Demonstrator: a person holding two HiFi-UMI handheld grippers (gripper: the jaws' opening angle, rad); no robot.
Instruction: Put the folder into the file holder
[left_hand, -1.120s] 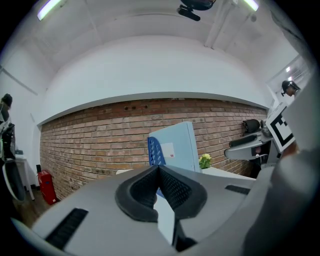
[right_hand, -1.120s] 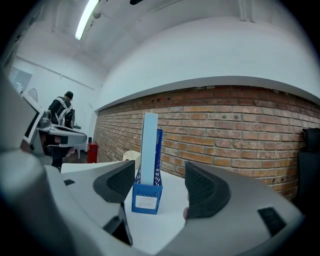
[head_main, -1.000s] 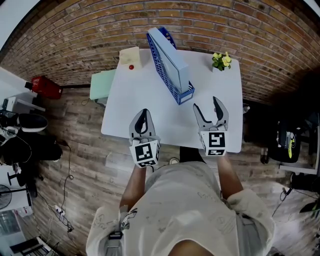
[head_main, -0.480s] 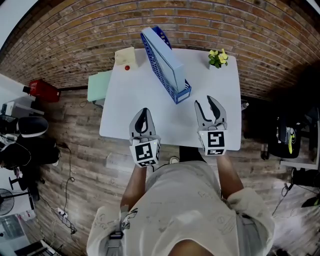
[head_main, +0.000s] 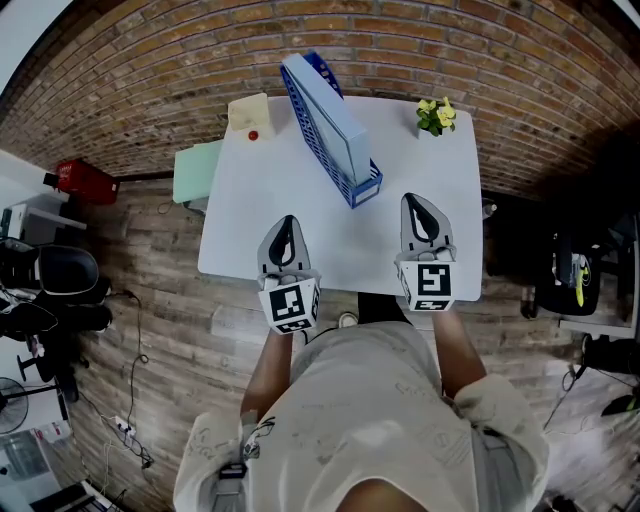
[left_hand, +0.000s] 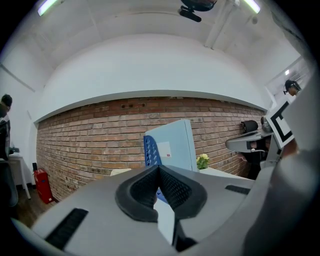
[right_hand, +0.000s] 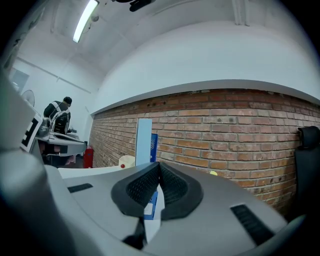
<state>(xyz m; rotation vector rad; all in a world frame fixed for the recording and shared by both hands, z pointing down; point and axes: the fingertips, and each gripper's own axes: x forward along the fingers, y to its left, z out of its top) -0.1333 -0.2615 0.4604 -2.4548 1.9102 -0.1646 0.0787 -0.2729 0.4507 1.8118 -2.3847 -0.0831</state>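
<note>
A light blue folder (head_main: 338, 122) stands upright inside the blue mesh file holder (head_main: 307, 112) at the back of the white table (head_main: 250, 220). My left gripper (head_main: 287, 222) hovers over the table's near edge, shut and empty. My right gripper (head_main: 418, 203) is at the near right, also shut on nothing. Both are well short of the holder. In the left gripper view the folder (left_hand: 172, 147) and the holder (left_hand: 150, 150) rise beyond the closed left gripper (left_hand: 159, 168). In the right gripper view the folder (right_hand: 144, 140) shows edge-on above the closed right gripper (right_hand: 159, 165).
A small pot of yellow flowers (head_main: 437, 118) stands at the table's back right corner. A cream box (head_main: 252, 112) with a red dot sits at the back left. A pale green seat (head_main: 194, 173) is beside the table's left edge, against the brick wall (head_main: 150, 70).
The right gripper's jaws have closed from wide open to shut, with nothing between them. The left gripper has stayed in place and shut.
</note>
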